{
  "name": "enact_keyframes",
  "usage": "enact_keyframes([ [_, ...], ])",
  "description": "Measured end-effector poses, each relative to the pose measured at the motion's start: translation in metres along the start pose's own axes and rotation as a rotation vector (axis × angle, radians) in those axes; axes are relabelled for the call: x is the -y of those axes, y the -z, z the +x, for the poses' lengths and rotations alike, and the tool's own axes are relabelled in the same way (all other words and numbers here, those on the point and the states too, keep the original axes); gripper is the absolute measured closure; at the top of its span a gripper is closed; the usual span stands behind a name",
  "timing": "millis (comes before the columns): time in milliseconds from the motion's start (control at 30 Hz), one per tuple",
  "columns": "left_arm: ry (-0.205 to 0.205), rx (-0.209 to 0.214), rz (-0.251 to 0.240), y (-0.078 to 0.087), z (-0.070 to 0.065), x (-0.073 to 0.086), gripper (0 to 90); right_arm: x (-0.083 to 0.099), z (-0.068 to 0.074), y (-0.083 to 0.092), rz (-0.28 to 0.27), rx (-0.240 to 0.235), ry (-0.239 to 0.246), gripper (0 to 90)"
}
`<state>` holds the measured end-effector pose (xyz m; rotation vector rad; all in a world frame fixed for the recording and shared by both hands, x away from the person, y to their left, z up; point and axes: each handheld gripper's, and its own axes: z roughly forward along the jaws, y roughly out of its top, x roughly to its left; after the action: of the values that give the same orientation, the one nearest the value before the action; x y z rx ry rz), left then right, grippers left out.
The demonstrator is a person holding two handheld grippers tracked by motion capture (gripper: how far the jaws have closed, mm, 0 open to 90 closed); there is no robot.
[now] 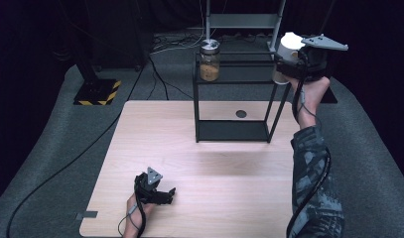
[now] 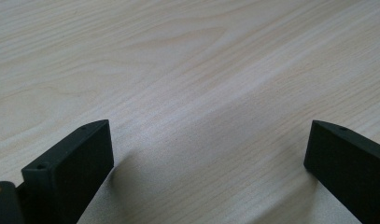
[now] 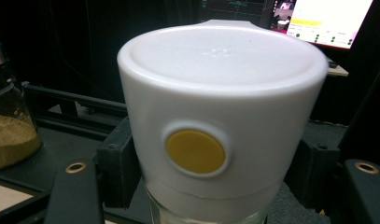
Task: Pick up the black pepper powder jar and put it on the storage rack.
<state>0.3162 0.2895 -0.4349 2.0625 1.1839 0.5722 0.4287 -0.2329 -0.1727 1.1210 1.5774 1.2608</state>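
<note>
Reaching over the rack (image 1: 233, 130), right gripper (image 1: 295, 68) jaws clamping white-lidded jar (image 3: 215, 116).

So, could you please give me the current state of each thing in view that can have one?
White-lidded jar: lid on, clamped in the right gripper, held up at the rack's right top corner.
Right gripper: shut on the jar.
Left gripper: open, holding nothing, low over the table.
Glass jar: metal lid on, upright on the rack's top shelf, partly filled with brown powder.
Black rack: upright on the table.
</note>
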Motion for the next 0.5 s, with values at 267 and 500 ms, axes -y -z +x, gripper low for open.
enact_keyframes([
  [267,-0.005,0.0,-0.001,0.0,0.0,0.0,1.0,-0.007,0.001,-0.012,0.017,0.001,-0.003,29.8],
  [500,-0.007,0.001,-0.002,0.0,-0.001,0.0,1.0,-0.011,0.002,-0.022,0.025,-0.002,-0.011,29.8],
])
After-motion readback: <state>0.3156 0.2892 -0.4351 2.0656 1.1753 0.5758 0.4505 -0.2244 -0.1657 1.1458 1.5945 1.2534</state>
